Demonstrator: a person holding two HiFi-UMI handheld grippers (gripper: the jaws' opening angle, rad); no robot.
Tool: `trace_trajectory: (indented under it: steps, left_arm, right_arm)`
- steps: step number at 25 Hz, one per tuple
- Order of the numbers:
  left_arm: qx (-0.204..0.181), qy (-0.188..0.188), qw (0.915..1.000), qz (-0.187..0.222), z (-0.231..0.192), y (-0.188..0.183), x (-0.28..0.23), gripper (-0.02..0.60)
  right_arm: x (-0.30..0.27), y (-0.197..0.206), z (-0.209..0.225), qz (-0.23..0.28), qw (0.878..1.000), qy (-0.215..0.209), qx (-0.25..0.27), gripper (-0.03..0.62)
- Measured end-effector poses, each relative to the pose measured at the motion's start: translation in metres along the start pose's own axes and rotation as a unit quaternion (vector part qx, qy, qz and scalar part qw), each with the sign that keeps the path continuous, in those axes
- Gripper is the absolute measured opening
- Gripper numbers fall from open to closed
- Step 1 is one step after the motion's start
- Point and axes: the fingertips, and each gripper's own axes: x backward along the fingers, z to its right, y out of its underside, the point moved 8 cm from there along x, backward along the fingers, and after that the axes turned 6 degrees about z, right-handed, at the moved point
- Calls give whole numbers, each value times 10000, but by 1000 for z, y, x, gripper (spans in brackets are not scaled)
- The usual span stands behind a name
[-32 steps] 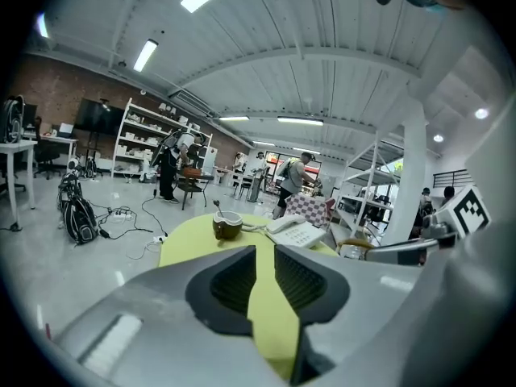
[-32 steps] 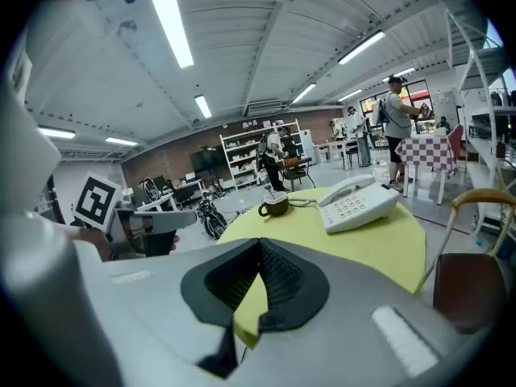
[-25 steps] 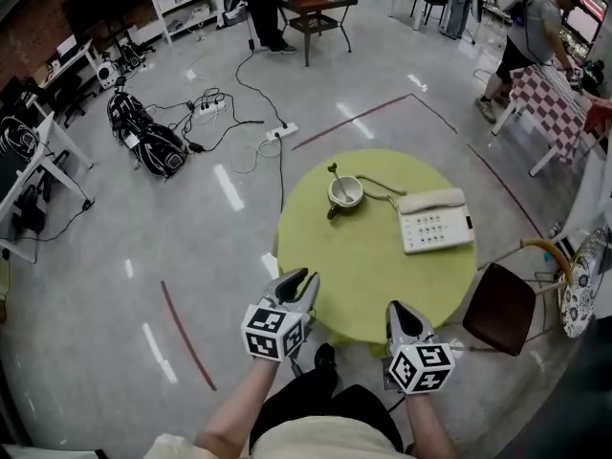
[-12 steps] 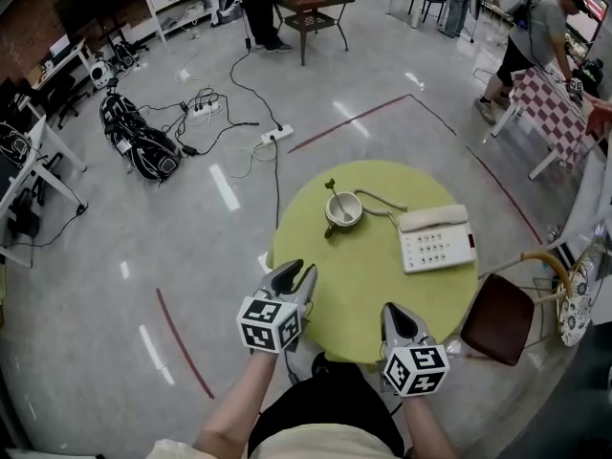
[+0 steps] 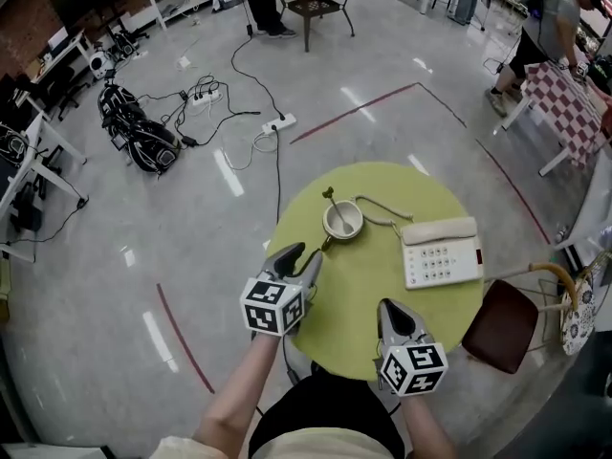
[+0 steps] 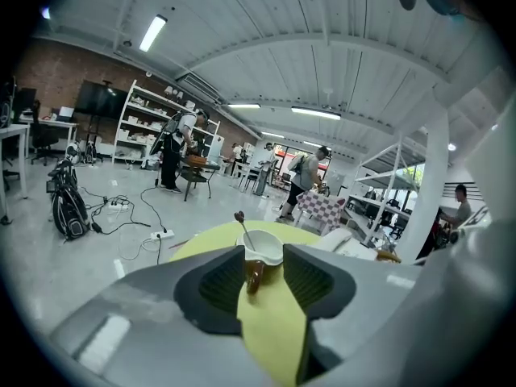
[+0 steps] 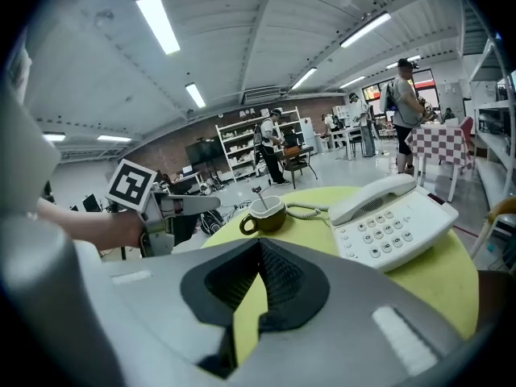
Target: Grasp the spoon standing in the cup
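Forearms outstretched, we are aiming the left gripper (image 5: 300, 253), fingers just widening around nothing, at the cup (image 5: 342, 220) holding the spoon (image 5: 331, 199); the right gripper (image 5: 390, 306) fingers are pressing together.

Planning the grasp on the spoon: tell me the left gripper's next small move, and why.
Probably carry the left gripper forward toward the spoon, whose handle stands up out of the cup. Its jaws have just been opening, nothing is between them, and the cup sits ahead of the tips, framed in their gap in the left gripper view.

Glossy cup (image 5: 342, 220), matt tabletop (image 5: 373, 304) — smooth plastic telephone (image 5: 440, 256) — shiny polished floor (image 5: 191, 256)
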Motion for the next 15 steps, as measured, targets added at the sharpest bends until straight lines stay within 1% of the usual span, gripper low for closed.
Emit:
trace_trajectory:
  steps: [9,14,15]
  left_arm:
    - [24,-116,9999,-100,-13,-14,-53,155]
    - [195,-160,9994,-247,-18,-13,-74,157]
    - [211,-186,9992,-268,-21,-12,-78,169]
  right_arm:
    - [-42,-4,13,-196,9995,-225,-43,2]
    - [-54,-3,24,-347,9988,-315,-129,2]
    - [-57,-3,25,-368,9987,-329,-136,2]
